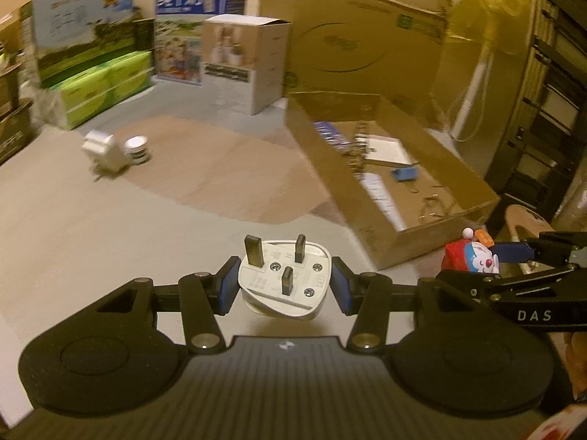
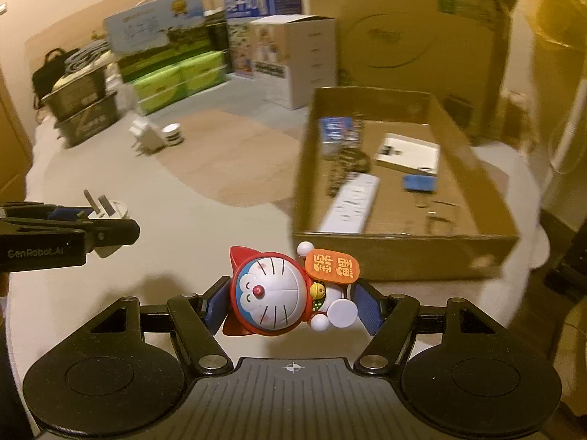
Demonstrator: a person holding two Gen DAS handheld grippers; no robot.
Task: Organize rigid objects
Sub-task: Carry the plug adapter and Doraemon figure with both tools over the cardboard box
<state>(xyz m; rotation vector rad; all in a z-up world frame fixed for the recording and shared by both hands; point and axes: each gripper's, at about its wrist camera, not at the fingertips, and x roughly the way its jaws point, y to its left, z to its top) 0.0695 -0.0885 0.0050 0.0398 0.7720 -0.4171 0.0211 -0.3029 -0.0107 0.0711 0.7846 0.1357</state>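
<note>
My left gripper is shut on a white three-pin plug, prongs pointing up, held above the table. It also shows in the right wrist view at the left edge. My right gripper is shut on a Doraemon figurine in a red cape with an orange sign. The figurine also shows in the left wrist view at the right. An open cardboard box lies ahead and right of both grippers. It holds a white power strip, a white flat box, a blue clip and other small items.
A white adapter and a small round tin sit far left on the table. Product cartons and a large cardboard box line the back. Dark cases stand at the far left.
</note>
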